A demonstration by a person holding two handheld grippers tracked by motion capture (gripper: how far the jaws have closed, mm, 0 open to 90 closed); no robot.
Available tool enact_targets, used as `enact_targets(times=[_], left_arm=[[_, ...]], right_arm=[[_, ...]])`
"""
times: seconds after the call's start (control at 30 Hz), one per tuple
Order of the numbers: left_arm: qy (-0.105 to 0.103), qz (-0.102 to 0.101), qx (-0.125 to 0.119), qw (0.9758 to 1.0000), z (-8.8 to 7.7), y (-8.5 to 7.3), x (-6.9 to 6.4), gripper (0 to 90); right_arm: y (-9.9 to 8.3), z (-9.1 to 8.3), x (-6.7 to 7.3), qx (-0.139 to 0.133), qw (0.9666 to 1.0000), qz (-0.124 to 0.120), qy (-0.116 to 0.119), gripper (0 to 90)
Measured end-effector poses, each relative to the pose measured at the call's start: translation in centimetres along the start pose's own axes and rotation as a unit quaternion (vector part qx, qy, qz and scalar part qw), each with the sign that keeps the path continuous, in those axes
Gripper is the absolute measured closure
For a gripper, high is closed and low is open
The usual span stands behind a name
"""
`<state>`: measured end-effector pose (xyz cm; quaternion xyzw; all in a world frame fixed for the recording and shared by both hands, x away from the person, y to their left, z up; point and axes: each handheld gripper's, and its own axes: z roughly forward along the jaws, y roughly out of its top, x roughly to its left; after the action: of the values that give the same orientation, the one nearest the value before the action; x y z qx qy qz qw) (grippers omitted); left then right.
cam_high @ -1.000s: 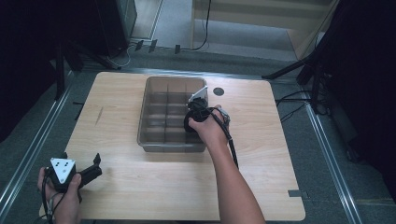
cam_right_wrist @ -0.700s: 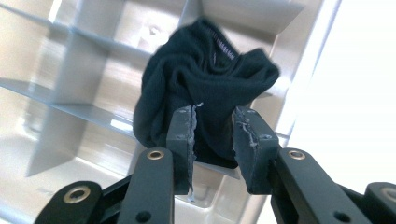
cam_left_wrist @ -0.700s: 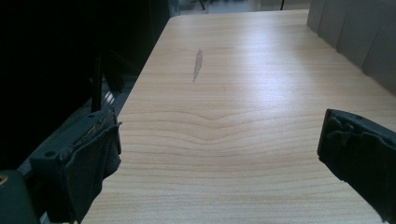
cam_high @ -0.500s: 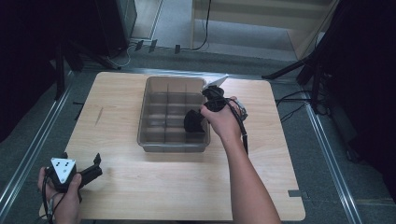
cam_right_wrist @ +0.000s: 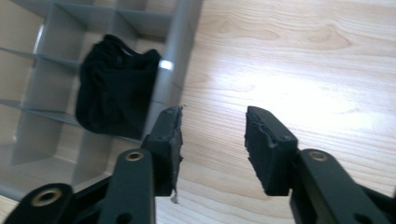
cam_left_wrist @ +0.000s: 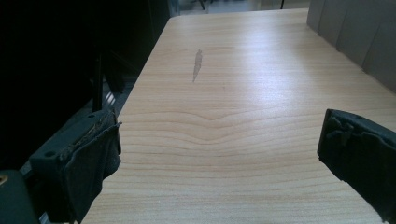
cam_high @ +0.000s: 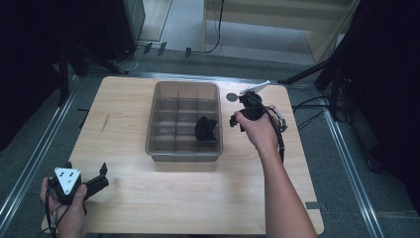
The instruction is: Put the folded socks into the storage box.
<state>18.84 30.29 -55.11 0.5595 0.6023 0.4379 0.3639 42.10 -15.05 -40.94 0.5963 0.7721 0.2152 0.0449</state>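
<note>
A grey bin with dividers stands mid-table. A crumpled black cloth lies in one of its right-hand compartments, and it is also at the upper left of the right gripper view, black cloth behind the bin wall. My right gripper is held over bare wood just right of the bin. In its own view the right gripper is open with nothing between the jaws. At the table's near left corner my left gripper is held low; the left gripper stands wide open and empty.
A small dark disc lies on the wooden table beyond the right hand. A dark streak marks the wood on the left side. The bin's wall shows at the upper right of the left gripper view.
My right gripper has come out of the bin and moved right, leaving the black cloth in its compartment. The left gripper has stayed put.
</note>
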Motion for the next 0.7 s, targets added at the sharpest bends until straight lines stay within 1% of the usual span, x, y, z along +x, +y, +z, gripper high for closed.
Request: enact_targets(times=[0.03, 0.1, 0.17, 0.2, 0.23, 0.27, 0.3, 0.33, 0.43, 0.47, 0.5, 0.53, 0.57, 0.6, 0.63, 0.67, 0.7], left_arm=[[0.000, 0.000, 0.000, 1.0000, 0.0, 0.0, 0.0, 0.0], [0.000, 0.001, 0.000, 1.0000, 0.0, 0.0, 0.0, 0.0], [0.001, 0.001, 0.000, 1.0000, 0.0, 0.0, 0.0, 0.0], [0.001, 0.001, 0.000, 1.0000, 0.0, 0.0, 0.0, 0.0], [0.001, 0.002, 0.000, 1.0000, 0.0, 0.0, 0.0, 0.0], [0.001, 0.002, 0.000, 1.0000, 0.0, 0.0, 0.0, 0.0], [0.001, 0.002, 0.000, 1.0000, 0.0, 0.0, -0.1, 0.0], [0.001, 0.002, 0.000, 1.0000, 0.0, 0.0, -0.1, 0.0], [0.002, 0.002, 0.000, 1.0000, 0.0, 0.0, -0.1, 0.0], [0.002, 0.002, 0.000, 1.0000, 0.0, 0.0, -0.1, 0.0], [0.002, 0.002, 0.000, 1.0000, 0.0, 0.0, -0.1, 0.0], [0.002, 0.002, 0.000, 1.0000, 0.0, 0.0, -0.1, 0.0], [0.002, 0.002, 0.000, 1.0000, 0.0, 0.0, -0.1, 0.0], [0.002, 0.003, 0.000, 1.0000, 0.0, 0.0, -0.1, 0.0], [0.002, 0.002, 0.000, 1.0000, 0.0, 0.0, -0.1, 0.0], [0.002, 0.002, 0.000, 1.0000, 0.0, 0.0, -0.1, 0.0], [0.002, 0.003, 0.000, 1.0000, 0.0, 0.0, -0.1, 0.0]], right_arm=[[-0.4, 0.1, -0.7, -0.004, 1.0000, 0.002, -0.002, 52.1], [-0.8, 0.2, -1.4, -0.003, 1.0000, 0.004, -0.006, 49.7], [-1.2, 0.3, -2.1, -0.007, 0.9999, 0.006, -0.008, 46.7], [-1.2, 0.3, -2.1, -0.007, 0.9999, 0.006, -0.008, 46.7], [-1.5, 0.4, -2.8, -0.014, 0.9998, 0.011, -0.011, 43.1], [-1.7, 0.5, -3.1, -0.017, 0.9997, 0.008, -0.013, 40.9], [-1.9, 0.6, -3.4, -0.019, 0.9996, 0.008, -0.017, 38.9], [-1.9, 0.6, -3.4, -0.019, 0.9996, 0.008, -0.017, 38.9], [-2.7, 1.0, -4.3, -0.027, 0.9989, -0.005, -0.038, 32.0], [-3.2, 1.1, -4.9, -0.033, 0.9983, -0.003, -0.047, 28.4], [-3.2, 1.1, -4.9, -0.033, 0.9983, -0.003, -0.047, 28.4], [-3.5, 1.1, -5.5, -0.023, 0.9987, -0.001, -0.047, 28.5], [-3.7, 1.1, -5.8, -0.014, 0.9988, -0.002, -0.047, 26.9], [-3.7, 1.1, -5.8, -0.014, 0.9988, -0.002, -0.047, 26.9], [-4.2, 1.0, -6.3, -0.015, 0.9985, 0.007, -0.053, 20.6], [-4.5, 1.0, -6.7, -0.016, 0.9983, 0.013, -0.055, 17.5], [-4.5, 1.0, -6.7, -0.016, 0.9983, 0.013, -0.055, 17.5]])
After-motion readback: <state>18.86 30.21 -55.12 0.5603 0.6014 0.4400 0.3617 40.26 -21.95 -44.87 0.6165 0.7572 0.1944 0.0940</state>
